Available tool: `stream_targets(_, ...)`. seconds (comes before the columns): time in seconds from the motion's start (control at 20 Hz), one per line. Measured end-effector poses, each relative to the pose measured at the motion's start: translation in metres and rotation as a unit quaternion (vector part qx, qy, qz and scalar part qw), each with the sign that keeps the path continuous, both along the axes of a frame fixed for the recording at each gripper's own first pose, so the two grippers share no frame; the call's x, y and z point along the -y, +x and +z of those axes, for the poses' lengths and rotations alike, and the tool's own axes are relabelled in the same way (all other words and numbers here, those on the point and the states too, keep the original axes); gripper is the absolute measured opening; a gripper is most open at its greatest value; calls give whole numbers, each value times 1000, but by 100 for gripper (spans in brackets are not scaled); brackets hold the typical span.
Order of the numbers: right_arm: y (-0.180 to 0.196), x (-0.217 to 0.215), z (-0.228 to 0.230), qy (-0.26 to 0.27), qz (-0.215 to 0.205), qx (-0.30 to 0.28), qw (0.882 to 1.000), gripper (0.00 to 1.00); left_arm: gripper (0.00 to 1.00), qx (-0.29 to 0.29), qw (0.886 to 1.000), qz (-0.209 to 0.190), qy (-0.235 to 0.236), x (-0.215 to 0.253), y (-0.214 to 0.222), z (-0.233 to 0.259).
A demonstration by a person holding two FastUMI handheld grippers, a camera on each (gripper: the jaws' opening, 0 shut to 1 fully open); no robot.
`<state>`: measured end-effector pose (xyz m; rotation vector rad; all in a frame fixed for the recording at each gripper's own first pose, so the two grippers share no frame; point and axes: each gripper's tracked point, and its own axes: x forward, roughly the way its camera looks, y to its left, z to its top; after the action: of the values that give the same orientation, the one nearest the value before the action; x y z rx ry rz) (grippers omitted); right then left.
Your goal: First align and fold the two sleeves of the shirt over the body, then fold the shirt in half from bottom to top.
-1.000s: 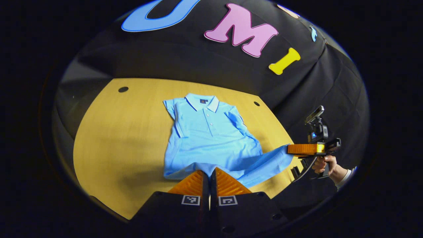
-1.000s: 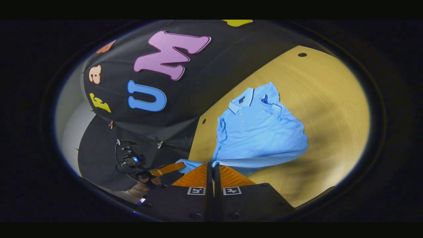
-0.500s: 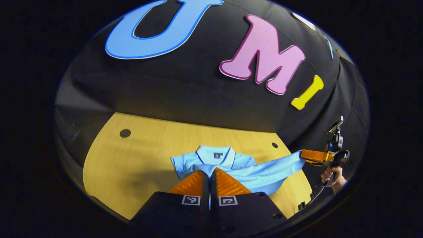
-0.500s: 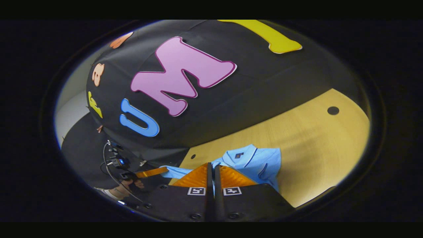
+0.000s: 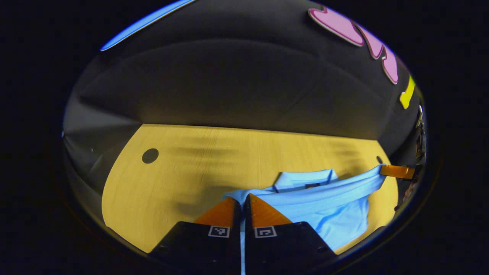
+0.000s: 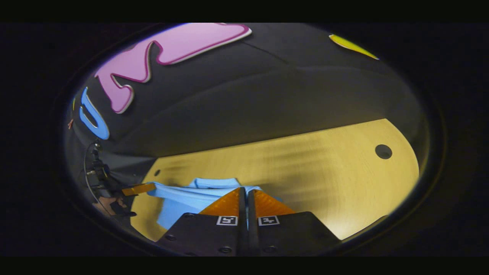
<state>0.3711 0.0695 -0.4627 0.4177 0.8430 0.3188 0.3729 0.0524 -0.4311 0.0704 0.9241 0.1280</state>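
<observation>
Both jaws pinched on shirt hem, hem held over collar.

Left gripper [image 5: 242, 201] jaws pressed together on one hem corner of the light blue shirt [image 5: 328, 214]; right gripper [image 6: 246, 195] jaws likewise on the other corner. Hem stretched taut between them, just in front of the collar [image 5: 305, 178]. Shirt body lies doubled on the wooden worktop [image 5: 191, 164], black booth wall [image 5: 229, 84] behind.

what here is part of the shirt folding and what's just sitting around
Part of the job:
- shirt, hem lifted toward the collar
- left gripper, shut on the hem
- right gripper, shut on the hem

Just there:
- table
- cable hole in the tabletop
</observation>
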Motion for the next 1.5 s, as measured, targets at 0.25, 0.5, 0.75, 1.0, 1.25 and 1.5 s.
stream_targets(0.25,0,12,-22,-32,6,-7,999,43,71,0,1000,-6,9,0,9,-13)
stream_targets(0.5,-14,31,26,-94,49,74,992,91,88,69,997,-38,21,8,-6,52)
stream_targets(0.75,-63,47,123,-149,72,172,971,98,99,139,979,-99,109,5,-59,127)
stream_targets(1.0,-156,47,238,-149,16,243,958,98,98,214,974,-66,34,26,-153,207)
stream_targets(1.25,-277,40,305,-156,-108,297,936,98,99,279,958,-57,25,51,-254,268)
stream_targets(1.5,-379,27,350,-187,-129,331,916,98,98,304,944,-127,-14,114,-326,298)
